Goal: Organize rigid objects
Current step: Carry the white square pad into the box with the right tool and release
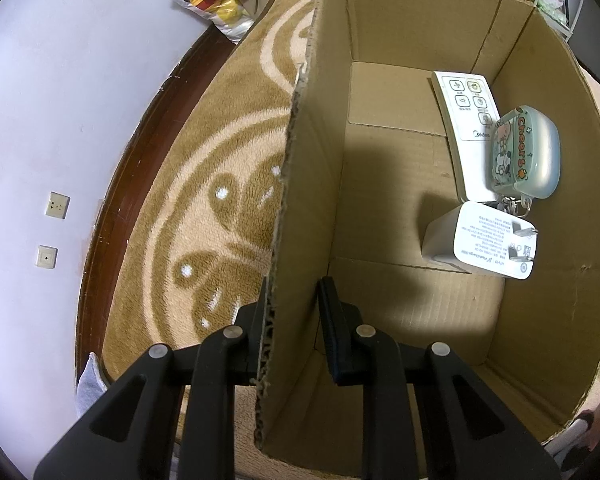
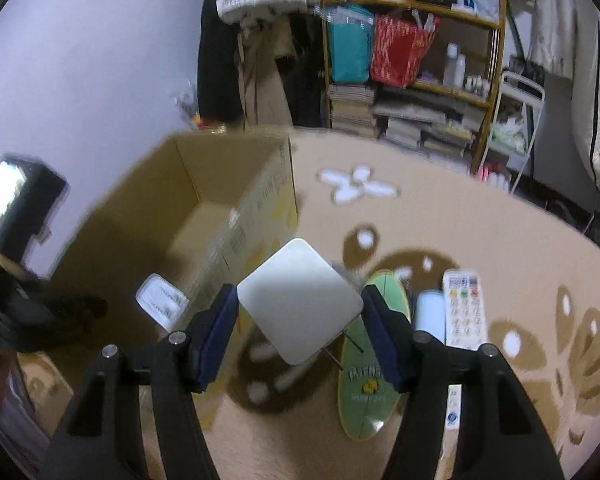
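In box [image 1: 380, 128]: Midea remote [image 1: 466, 128], "Cheers" case [image 1: 528, 152]; left tongs [image 1: 292, 320] clamp wall.

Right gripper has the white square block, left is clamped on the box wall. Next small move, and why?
Probably carry the white square block, held by the right gripper, left over the cardboard box before releasing. The box is open-topped, steadied by the left gripper, and already holds a charger, remote and earbud case.

blur: cardboard box [image 2: 220, 208], its print unreadable | cut off at 6 o'clock: green oval board [image 2: 374, 364] lettering partly hidden by finger
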`<state>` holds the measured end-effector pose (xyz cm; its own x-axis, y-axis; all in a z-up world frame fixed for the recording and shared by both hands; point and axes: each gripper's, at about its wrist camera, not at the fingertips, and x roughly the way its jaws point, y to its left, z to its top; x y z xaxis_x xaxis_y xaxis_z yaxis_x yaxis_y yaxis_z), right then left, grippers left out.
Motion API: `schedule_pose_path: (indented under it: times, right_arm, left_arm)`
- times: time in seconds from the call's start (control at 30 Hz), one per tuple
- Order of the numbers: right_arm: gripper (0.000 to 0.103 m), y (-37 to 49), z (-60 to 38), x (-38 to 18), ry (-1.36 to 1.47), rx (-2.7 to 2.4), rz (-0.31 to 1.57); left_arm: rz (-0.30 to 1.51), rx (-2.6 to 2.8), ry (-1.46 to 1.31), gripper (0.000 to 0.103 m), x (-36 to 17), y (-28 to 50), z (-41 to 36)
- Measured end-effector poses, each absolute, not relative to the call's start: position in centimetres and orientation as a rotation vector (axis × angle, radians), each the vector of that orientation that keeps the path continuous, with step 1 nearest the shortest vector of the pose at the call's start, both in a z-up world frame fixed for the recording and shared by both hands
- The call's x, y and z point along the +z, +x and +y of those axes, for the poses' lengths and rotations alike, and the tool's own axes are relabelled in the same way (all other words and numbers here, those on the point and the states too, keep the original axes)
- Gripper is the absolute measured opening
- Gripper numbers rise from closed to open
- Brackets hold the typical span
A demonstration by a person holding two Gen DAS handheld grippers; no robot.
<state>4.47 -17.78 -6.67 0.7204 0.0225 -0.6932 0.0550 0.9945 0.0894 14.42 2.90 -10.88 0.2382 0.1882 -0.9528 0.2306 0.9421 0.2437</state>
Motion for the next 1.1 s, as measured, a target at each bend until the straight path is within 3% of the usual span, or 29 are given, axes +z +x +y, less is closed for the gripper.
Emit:
schedule_pose_path:
  times: [0.37,1.1]
  right_arm:
    - [0.066,6.1,-14.3,-2.2,0.162,0.102,0.652]
    - [0.067,7.0,-12.3,-6.6,0.161,0.17,0.714]
  left_arm:
    - [1.342,-0.031,0.361,0.021,-10.9,14.5,3.0]
    - [1.355,-0.056,0.325,0.02,-11.9,15.1,4.2]
